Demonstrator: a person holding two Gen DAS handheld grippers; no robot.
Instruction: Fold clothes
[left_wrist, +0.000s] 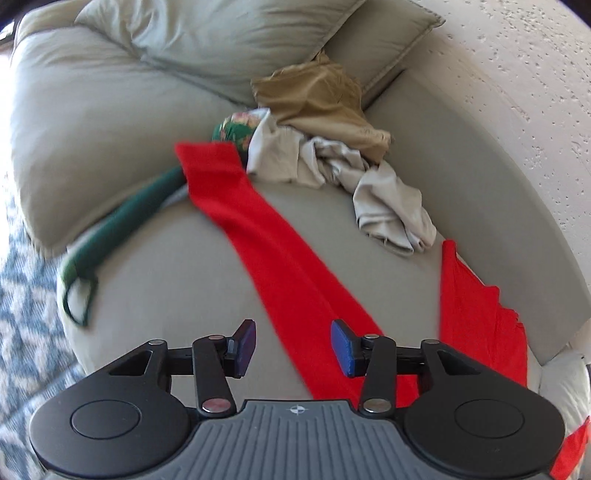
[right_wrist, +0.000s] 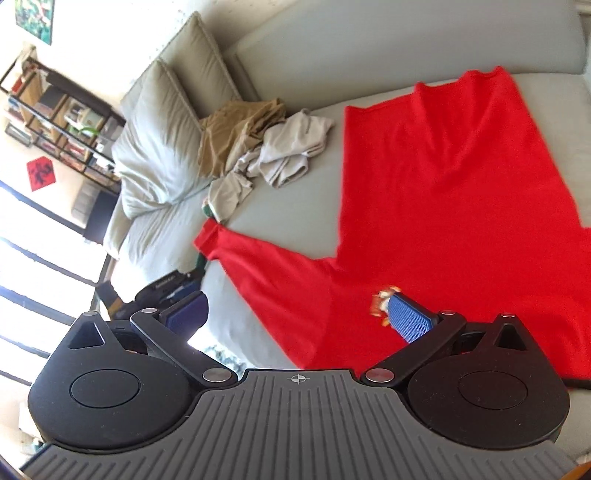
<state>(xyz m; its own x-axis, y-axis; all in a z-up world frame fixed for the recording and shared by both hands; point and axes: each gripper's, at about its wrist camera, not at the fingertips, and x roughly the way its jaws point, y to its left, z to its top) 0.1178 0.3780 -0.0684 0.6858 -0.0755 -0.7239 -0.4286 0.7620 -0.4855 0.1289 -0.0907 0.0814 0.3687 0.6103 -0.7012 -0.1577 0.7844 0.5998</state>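
Note:
A red long-sleeved shirt (right_wrist: 443, 192) lies spread flat on the grey sofa seat (right_wrist: 288, 206), one sleeve (right_wrist: 258, 258) stretched out to the left. In the left wrist view that sleeve (left_wrist: 266, 236) runs diagonally from the far left down between my fingers. My left gripper (left_wrist: 293, 347) is open and empty, just above the sleeve near the shoulder. My right gripper (right_wrist: 295, 314) is wide open and empty, above the shirt's near edge where sleeve meets body.
A heap of tan and pale grey clothes (left_wrist: 332, 140) lies at the back of the seat by the cushions (left_wrist: 207, 40). A dark green garment (left_wrist: 122, 221) lies along the left seat edge. A patterned blue rug (left_wrist: 26, 295) and a shelf (right_wrist: 55, 110) are beyond the sofa.

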